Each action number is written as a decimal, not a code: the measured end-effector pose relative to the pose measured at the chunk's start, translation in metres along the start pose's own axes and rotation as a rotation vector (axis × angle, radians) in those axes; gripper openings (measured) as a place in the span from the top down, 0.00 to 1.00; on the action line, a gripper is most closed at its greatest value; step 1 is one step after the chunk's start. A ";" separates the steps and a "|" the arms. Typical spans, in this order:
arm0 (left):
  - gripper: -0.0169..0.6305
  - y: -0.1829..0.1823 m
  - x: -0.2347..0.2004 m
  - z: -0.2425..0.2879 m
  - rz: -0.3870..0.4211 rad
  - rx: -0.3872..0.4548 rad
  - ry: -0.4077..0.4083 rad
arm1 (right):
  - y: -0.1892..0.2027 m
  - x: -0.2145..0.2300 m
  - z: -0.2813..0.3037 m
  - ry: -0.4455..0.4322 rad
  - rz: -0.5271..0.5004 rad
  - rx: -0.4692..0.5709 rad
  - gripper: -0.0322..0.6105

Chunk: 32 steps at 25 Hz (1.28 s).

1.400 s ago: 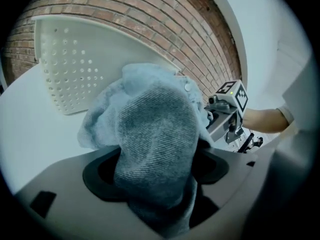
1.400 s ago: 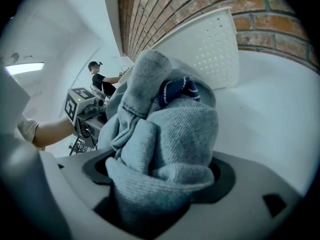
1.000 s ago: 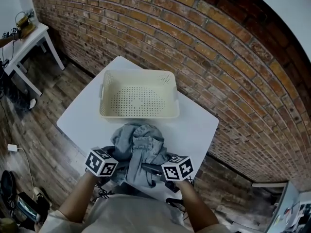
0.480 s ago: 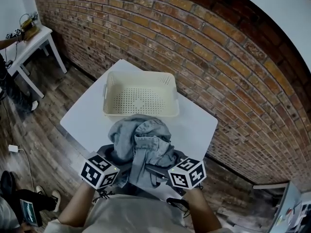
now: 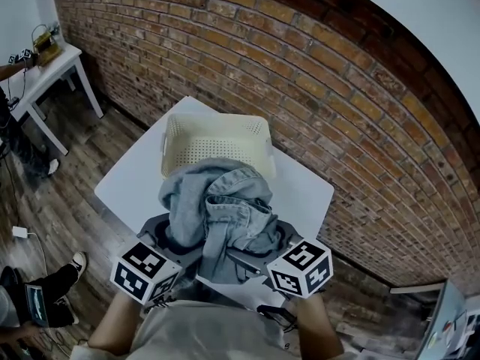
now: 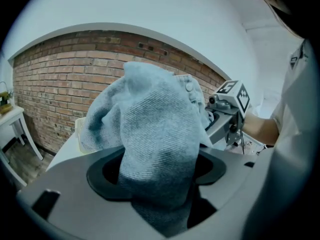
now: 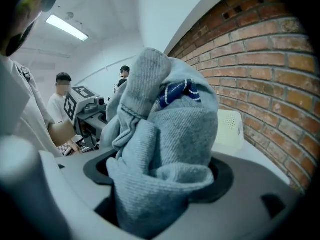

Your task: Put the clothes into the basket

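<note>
Head view: left gripper (image 5: 169, 238) and right gripper (image 5: 270, 247), fingers clamped on denim garment (image 5: 217, 201), before cream basket (image 5: 171, 135).

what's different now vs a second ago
The left gripper and the right gripper rose, lifting the denim garment off the table. In the head view the bundle now covers the near wall of the basket. Nothing was grabbed or released: both stay clamped on the cloth. The basket and table kept their places.
</note>
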<state>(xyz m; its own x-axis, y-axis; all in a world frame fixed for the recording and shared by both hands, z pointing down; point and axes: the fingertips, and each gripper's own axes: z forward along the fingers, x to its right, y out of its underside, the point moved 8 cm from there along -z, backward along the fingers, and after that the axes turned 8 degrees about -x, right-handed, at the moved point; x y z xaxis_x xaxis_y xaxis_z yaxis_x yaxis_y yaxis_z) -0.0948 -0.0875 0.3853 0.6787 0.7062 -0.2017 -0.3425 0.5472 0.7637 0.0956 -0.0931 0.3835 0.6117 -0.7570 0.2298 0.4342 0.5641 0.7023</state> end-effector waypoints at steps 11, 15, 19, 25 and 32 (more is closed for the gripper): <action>0.47 -0.039 -0.006 -0.022 0.096 0.077 -0.090 | -0.040 0.001 -0.015 0.052 -0.106 0.094 0.33; 0.47 -0.058 -0.012 -0.026 0.151 0.109 -0.132 | -0.057 0.007 -0.019 0.077 -0.138 0.144 0.33; 0.47 -0.070 -0.024 -0.023 0.170 0.136 -0.153 | -0.073 0.018 -0.016 0.096 -0.172 0.165 0.33; 0.47 -0.093 -0.043 -0.012 0.179 0.163 -0.178 | -0.096 0.042 -0.011 0.108 -0.208 0.185 0.33; 0.47 -0.119 -0.071 0.003 0.212 0.187 -0.195 | -0.122 0.070 0.000 0.133 -0.225 0.213 0.33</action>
<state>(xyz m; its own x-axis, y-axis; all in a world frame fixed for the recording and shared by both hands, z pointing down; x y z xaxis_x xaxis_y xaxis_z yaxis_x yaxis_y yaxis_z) -0.1004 -0.2041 0.3105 0.7227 0.6864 0.0807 -0.3765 0.2931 0.8788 0.0851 -0.2147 0.3134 0.6035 -0.7969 -0.0275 0.4289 0.2953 0.8537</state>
